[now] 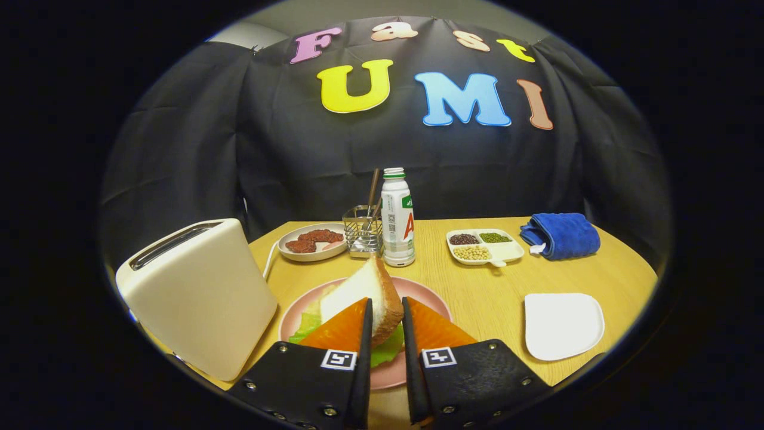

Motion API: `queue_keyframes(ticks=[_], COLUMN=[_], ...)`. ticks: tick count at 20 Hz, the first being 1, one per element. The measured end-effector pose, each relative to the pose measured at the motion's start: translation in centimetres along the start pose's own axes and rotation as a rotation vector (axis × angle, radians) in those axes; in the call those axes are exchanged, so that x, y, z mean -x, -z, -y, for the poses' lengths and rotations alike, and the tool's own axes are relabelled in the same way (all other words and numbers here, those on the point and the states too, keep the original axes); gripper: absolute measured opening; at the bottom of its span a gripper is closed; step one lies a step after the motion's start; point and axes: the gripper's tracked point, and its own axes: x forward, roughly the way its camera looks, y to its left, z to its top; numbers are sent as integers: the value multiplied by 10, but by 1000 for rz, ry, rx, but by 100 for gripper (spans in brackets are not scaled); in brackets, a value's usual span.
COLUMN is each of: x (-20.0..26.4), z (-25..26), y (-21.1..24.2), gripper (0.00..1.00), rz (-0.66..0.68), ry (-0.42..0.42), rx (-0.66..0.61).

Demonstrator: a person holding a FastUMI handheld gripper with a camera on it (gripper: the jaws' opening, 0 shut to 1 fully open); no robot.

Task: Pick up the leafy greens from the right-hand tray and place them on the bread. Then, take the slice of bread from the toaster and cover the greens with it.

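My gripper (387, 306) is shut on a slice of bread (361, 289), which stands tilted on edge between the fingers with its brown crust toward the right finger. Directly beneath it lies a pink plate (431, 303) with leafy greens (308, 326) spread on it; the green leaves peek out on both sides of the left finger. The bread slice hides whatever lies under the greens. The cream toaster (197, 295) stands just to the left of the plate, its top slot dark. The white right-hand tray (562, 325) lies bare to the right of the fingers.
Beyond the plate stand a white bottle (397, 218) and a wire utensil holder (362, 232). A dish of reddish sausage pieces (310, 241) sits behind the toaster. A divided dish of beans (484, 246) and a folded blue cloth (561, 235) lie at the back right.
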Motion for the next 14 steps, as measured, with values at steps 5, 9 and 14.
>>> queue_keyframes(ticks=[5,9,14], x=[-4,5,20], z=[19,31,52], y=[5,-10,-36], gripper=[38,58,69], rz=[-25,30,114], ry=[69,66,53], rx=[70,50,16])
